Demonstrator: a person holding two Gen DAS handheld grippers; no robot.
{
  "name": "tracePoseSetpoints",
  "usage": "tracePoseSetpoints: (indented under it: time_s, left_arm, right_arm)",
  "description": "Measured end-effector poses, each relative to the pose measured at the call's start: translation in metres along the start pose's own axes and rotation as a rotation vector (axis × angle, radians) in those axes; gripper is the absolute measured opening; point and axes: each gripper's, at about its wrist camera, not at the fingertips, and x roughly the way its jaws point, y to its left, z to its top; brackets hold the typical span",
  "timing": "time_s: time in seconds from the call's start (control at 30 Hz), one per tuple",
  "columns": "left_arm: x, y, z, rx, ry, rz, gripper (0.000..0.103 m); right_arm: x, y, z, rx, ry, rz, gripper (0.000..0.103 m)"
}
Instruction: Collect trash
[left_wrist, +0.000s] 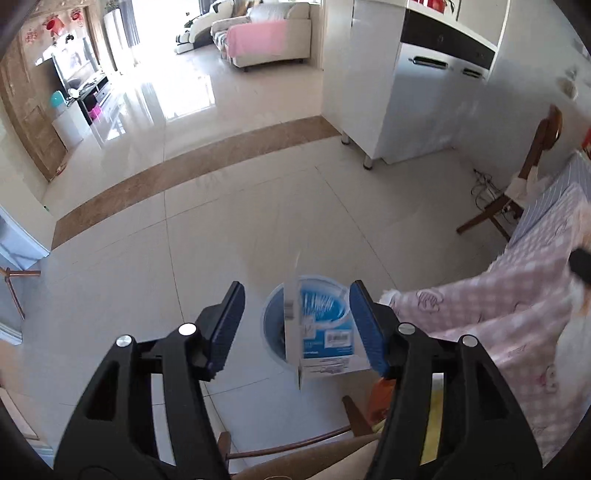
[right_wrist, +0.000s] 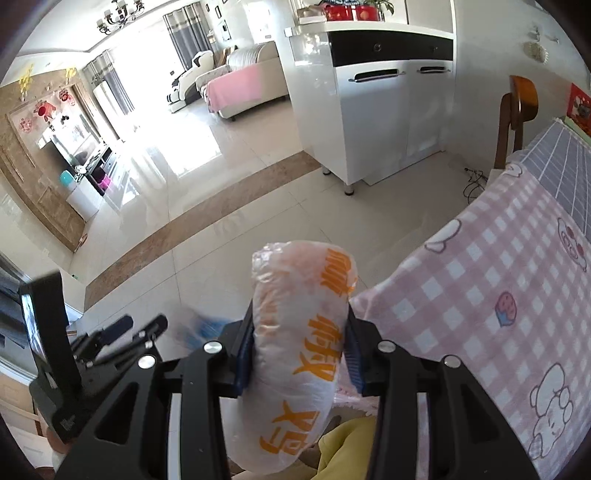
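Left wrist: my left hand-held gripper (left_wrist: 297, 325) stands wide, nothing clamped. A blue-white carton (left_wrist: 325, 325) hangs between the pads, directly over the bin (left_wrist: 271, 325) on the floor. Light, stiff card; take its flat faces.

Right wrist: my right hand-held gripper (right_wrist: 299, 350) is clamped on a plastic-wrapped roll (right_wrist: 299, 354), well above the bin's level. Soft, slippery; grip mid-body.

- The left tongs (left_wrist: 297, 325) point steeply down, their blue-padded jaws standing wide apart and pressing on nothing.
- The right tongs (right_wrist: 301, 343) also tilt downward, their jaws part closed and squeezing a wrapped packet (right_wrist: 303, 354) from both sides.
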Motion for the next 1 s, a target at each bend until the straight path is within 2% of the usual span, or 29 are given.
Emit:
tracePoseSetpoints:
  time_s: [0.1,0.33,0.43,0.47,0.5,0.57,0.73,1.0]
  left_arm:
    - [0.003,0.009,-0.007,0.002,0.016,0.019,0.059]
    - [-0.003,0.034,-0.024,-0.03,0.031,0.05,0.059]
    - [-0.01,0.046,-0.031,-0.056,0.031,0.055,0.059]
    - [-0.015,0.051,-0.034,-0.061,0.024,0.064,0.059]
    - [-0.017,0.054,-0.035,-0.065,0.019,0.073,0.059]
    - [-0.023,0.06,-0.04,-0.082,0.012,0.094,0.061]
    - [-0.035,0.058,-0.055,-0.105,0.009,0.074,0.061]
    - [-0.068,0.031,-0.072,-0.065,-0.049,0.041,0.063]
  right_arm:
    - [0.012,0.005,0.004,0.001,0.011,-0.006,0.041]
    - [0.069,0.044,-0.007,-0.039,0.119,0.014,0.041]
    - [0.092,0.068,-0.012,-0.113,0.169,0.018,0.056]
    - [0.096,0.072,-0.015,-0.123,0.183,0.001,0.069]
    - [0.097,0.073,-0.019,-0.116,0.175,-0.004,0.071]
    - [0.096,0.074,-0.026,-0.107,0.165,0.028,0.071]
    - [0.087,0.073,-0.035,-0.118,0.173,0.051,0.071]
    - [0.019,0.054,-0.063,-0.127,0.074,0.093,0.071]
